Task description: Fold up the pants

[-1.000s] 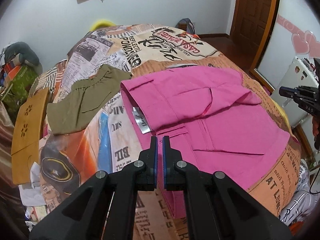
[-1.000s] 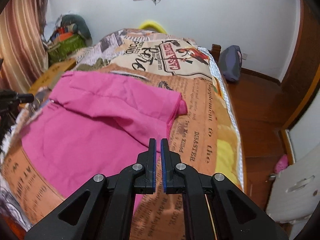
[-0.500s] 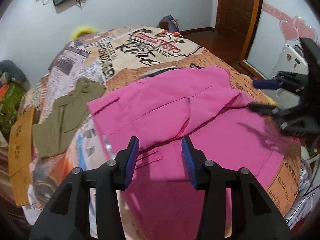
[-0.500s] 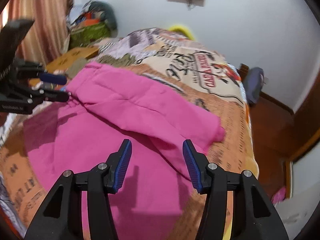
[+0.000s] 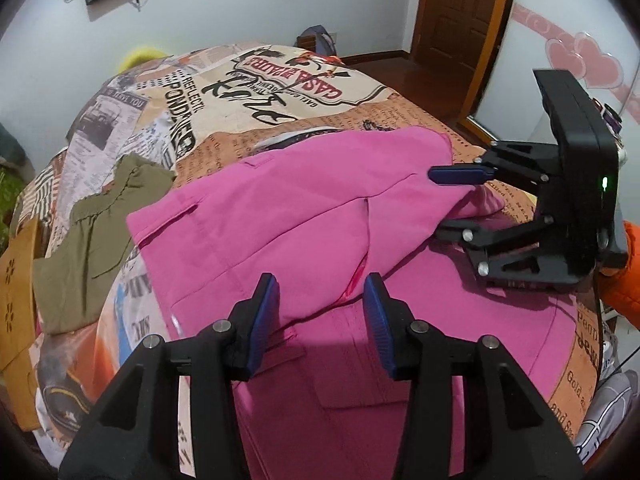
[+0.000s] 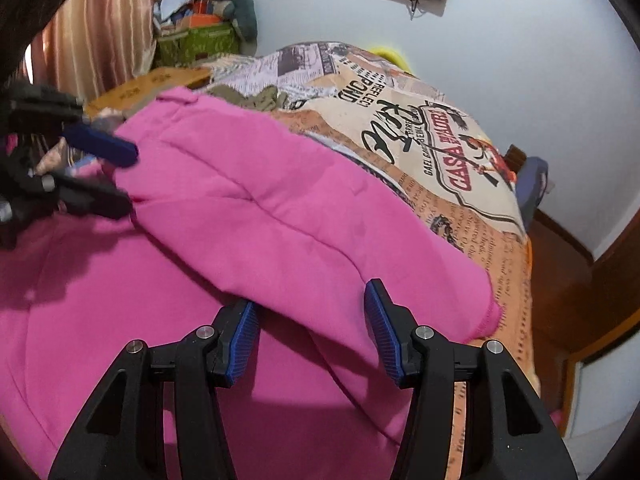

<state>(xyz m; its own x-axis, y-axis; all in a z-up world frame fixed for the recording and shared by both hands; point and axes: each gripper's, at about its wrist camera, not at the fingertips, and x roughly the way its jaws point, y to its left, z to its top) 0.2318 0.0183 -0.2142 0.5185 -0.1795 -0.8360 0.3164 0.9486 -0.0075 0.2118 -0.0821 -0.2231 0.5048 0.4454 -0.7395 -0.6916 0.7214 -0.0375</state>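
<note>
Pink pants [image 5: 304, 208] lie on the bed, partly folded, with an upper layer lying across a lower one; they also show in the right wrist view [image 6: 256, 224]. My left gripper [image 5: 320, 316] is open, its jaws astride the near edge of the folded layer at its left end. My right gripper [image 6: 312, 326] is open, its jaws astride the same folded layer at its right end. Each gripper shows in the other's view: the right one [image 5: 452, 204] with one finger above and one below the fold, the left one [image 6: 108, 176] likewise.
The bed has a newspaper-print cover [image 5: 280, 92]. An olive garment [image 5: 92, 232] lies left of the pants. A wooden board [image 5: 16, 288] sits at the bed's left edge. Beyond the bed are a door [image 5: 464, 12], a dark bag [image 6: 532, 184] and a clutter pile [image 6: 200, 28].
Both grippers went from shut to open and moved forward and down onto the folded edge of the pants. The pants have not visibly shifted.
</note>
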